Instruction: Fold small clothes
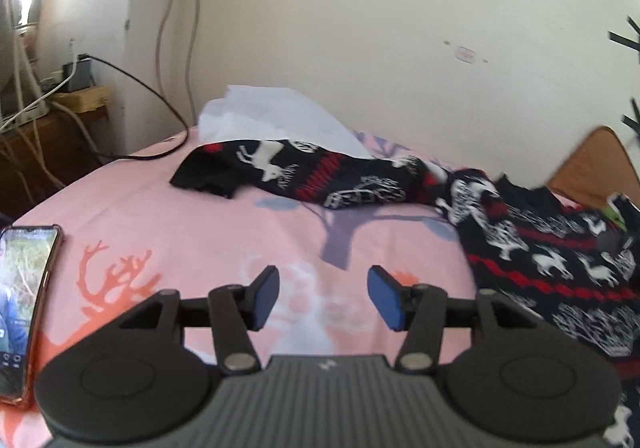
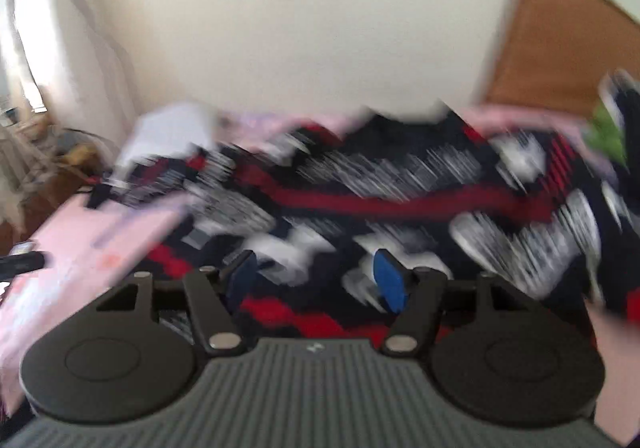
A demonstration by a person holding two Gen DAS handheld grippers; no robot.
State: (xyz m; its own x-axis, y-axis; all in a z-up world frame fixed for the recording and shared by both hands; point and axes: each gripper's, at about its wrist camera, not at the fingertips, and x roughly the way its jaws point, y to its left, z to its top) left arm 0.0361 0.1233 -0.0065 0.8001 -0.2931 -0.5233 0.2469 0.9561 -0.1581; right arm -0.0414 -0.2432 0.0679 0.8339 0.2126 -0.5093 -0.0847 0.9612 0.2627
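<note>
A: Two grippers, both over the bed (image 1: 192, 216). What's the cloth like?

B: The bed wears a smooth pink sheet printed with coral antlers and grey-blue tree shapes. On it lies a knitted sweater (image 1: 552, 248), navy with white reindeer and red zigzag bands, a coarse Nordic-style weave. Its body spreads rumpled toward the bed's right edge, and one sleeve (image 1: 304, 172) stretches limp across the far side toward the far left corner.

A: And the jaws?

B: The left gripper (image 1: 323, 298) hangs above bare sheet near the bed's near edge, left of the sweater's body. Its jaws stand moderately apart, with flat blue pads on black hinged arms, and nothing lies between them. The right gripper (image 2: 316, 280) hangs over the sweater's body; its jaws are spread wider, and the pads show no cloth pinched between them, though that view is smeared with blur.

A: Anything else on the bed?

B: A phone (image 1: 28, 300) with a lit screen and a shiny metallic rim lies flat at the left edge. Thin white crumpled sheets, either paper or cloth (image 1: 272, 116), sit at the far edge against the cream wall (image 1: 360, 28), just behind the sleeve's cuff.

A: Beyond the bed?

B: A rounded brown wooden headboard (image 2: 560, 48) rises at the right end. At the far left, a wooden shelf (image 1: 80, 100) holds tangled white and black cables.
</note>
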